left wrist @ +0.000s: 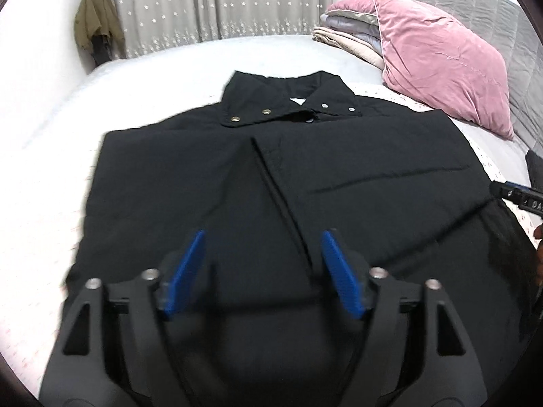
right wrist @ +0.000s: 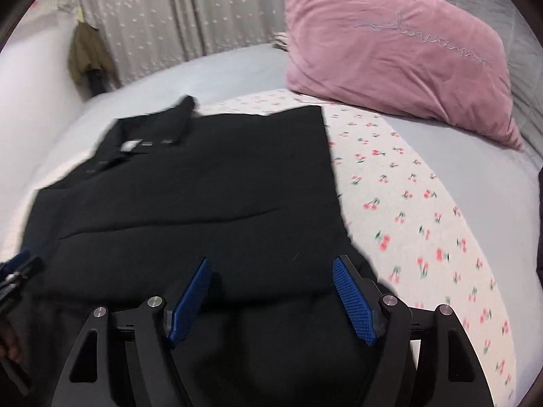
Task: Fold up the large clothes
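Where script crosses pink pillow (right wrist: 390, 51), illegible

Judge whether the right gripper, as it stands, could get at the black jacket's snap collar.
Probably yes. The right gripper is open above the black jacket near its bottom edge; the collar lies at the far end, with only flat jacket between. It would need a long forward reach.

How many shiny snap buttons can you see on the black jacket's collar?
4. They run in a row along the collar flap of the black jacket: snaps at and. More may be hidden under the flap.
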